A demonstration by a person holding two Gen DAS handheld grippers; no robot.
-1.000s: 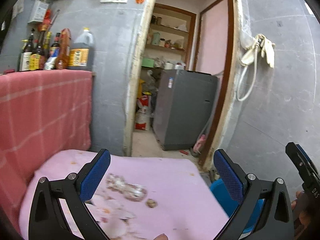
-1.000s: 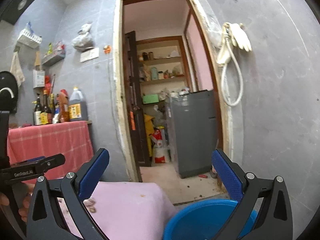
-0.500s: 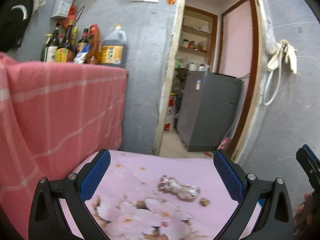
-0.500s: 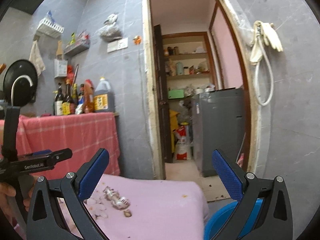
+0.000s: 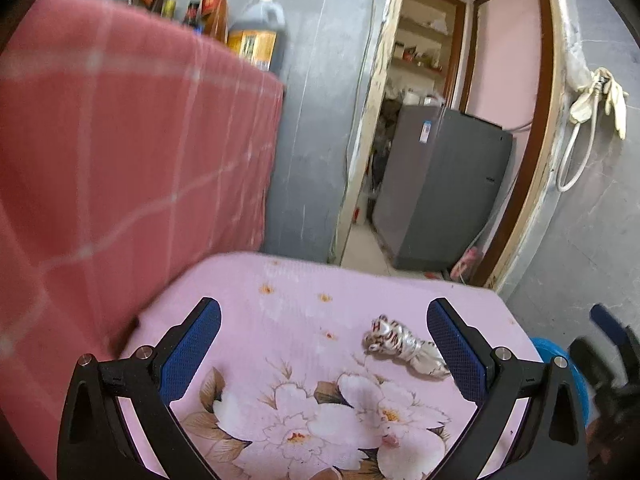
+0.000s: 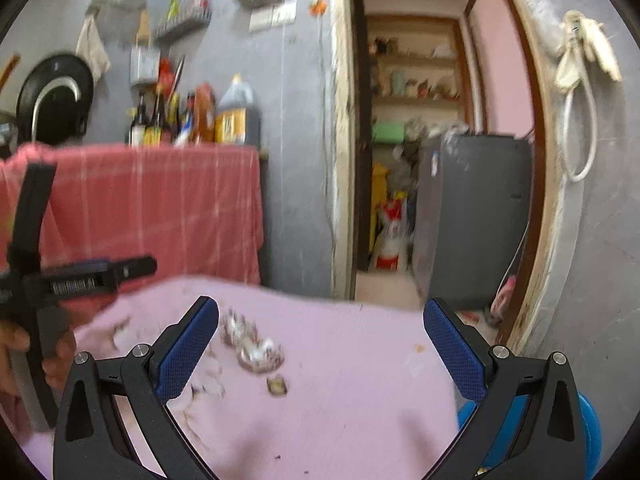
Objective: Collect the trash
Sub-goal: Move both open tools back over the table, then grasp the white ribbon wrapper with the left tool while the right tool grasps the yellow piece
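A crumpled silvery wrapper [image 5: 404,346] lies on the pink flowered table cover [image 5: 304,304], just left of my left gripper's right finger. It also shows in the right wrist view [image 6: 252,342], with a small brown scrap [image 6: 277,386] beside it. My left gripper [image 5: 324,354] is open and empty, low over the cover. My right gripper [image 6: 320,350] is open and empty above the cover. A blue basin [image 6: 588,436] stands below the table's right edge and also shows in the left wrist view [image 5: 560,364].
A taller counter draped in red checked cloth [image 5: 132,152] stands left of the table, with bottles [image 6: 192,120] on it. A doorway behind leads to a grey washing machine [image 5: 444,188]. A hose and gloves [image 6: 580,92] hang on the right wall.
Both grippers have swung left and tipped down toward the table. The wrapper now lies near the left gripper's right finger and inside the right gripper's view. Both stay open.
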